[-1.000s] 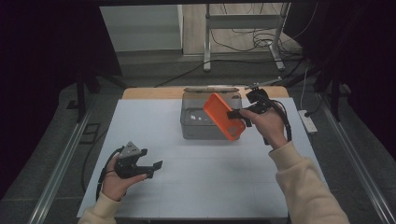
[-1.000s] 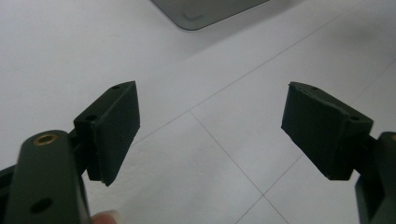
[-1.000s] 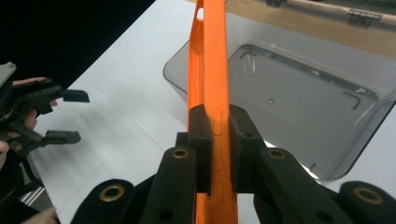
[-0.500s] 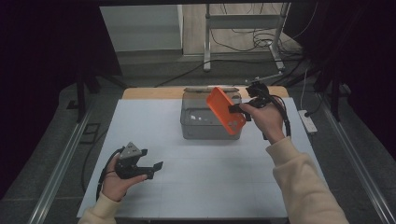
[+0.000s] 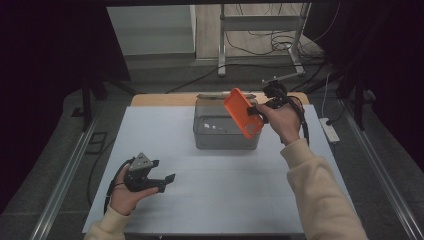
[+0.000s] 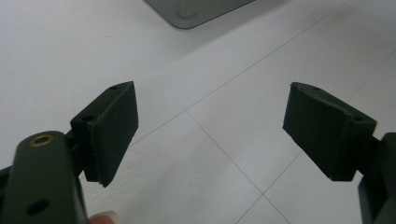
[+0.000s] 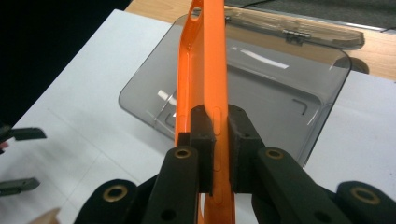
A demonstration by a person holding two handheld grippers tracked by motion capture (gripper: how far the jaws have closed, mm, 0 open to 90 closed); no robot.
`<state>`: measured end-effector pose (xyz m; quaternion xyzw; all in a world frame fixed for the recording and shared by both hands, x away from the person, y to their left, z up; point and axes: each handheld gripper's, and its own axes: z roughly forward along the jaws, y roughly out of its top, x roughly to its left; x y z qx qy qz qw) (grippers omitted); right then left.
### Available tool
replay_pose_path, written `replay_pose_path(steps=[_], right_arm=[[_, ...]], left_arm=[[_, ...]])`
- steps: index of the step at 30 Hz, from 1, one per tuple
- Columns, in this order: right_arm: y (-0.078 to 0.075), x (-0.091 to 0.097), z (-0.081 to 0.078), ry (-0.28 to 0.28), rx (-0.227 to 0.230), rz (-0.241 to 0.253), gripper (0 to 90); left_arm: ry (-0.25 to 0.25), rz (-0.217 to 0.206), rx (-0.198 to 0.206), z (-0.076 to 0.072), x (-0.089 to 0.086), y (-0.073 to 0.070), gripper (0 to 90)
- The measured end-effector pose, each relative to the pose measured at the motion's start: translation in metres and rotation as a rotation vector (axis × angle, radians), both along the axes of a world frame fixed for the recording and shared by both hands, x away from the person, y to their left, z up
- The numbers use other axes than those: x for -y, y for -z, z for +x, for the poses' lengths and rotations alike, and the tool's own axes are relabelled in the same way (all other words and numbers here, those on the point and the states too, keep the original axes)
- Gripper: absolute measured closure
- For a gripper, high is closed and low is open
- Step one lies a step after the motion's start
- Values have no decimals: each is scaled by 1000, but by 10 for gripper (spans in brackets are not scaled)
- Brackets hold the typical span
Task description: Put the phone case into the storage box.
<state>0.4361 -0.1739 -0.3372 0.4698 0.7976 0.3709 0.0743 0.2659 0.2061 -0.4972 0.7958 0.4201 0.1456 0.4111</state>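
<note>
An orange phone case (image 5: 243,113) hangs in the air over the right part of a smoky clear box (image 5: 226,132), tilted on edge. My right gripper (image 5: 256,111) is shut on its side edge. In the right gripper view the two black pads (image 7: 243,140) pinch the case (image 7: 211,60), with the box (image 7: 280,79) and its opened lid (image 7: 299,30) below. My left gripper (image 5: 167,182) rests low near the table's front left, held in a hand. Its jaws stand wide apart with nothing between them; its pads (image 6: 112,128) frame bare white table.
The white table top (image 5: 150,130) has free room left of and in front of the box. A wooden strip (image 5: 160,99) runs along the far edge. Beyond it are a metal stand (image 5: 260,30), floor cables and a power strip (image 5: 329,129) at the right.
The right hand has carried the orange case slightly up and back over the box, tilting it more upright. The left gripper has stayed where it was.
</note>
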Motion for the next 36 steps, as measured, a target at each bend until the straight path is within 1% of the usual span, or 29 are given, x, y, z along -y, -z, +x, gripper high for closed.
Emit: replay_pose_path(steps=[7,9,12,16,19,22,27,36], right_arm=[[-1,-7,11,63,2,-45,823],[0,-8,14,86,7,-60,822],[3,-8,18,115,16,-98,822],[5,-9,20,145,21,-125,822],[7,-11,22,159,20,-129,821],[10,-13,24,180,23,-146,820],[14,-17,26,201,27,-171,821],[21,-26,30,257,38,-208,820]], left_arm=[[1,2,4,-1,0,0,182],[1,3,3,-1,0,0,183],[0,0,3,-1,0,0,183],[1,-2,4,-1,0,0,184],[2,-1,4,-1,0,0,184],[4,1,9,-2,2,0,185],[14,5,14,-1,3,-1,185],[33,-6,23,2,6,-3,186]])
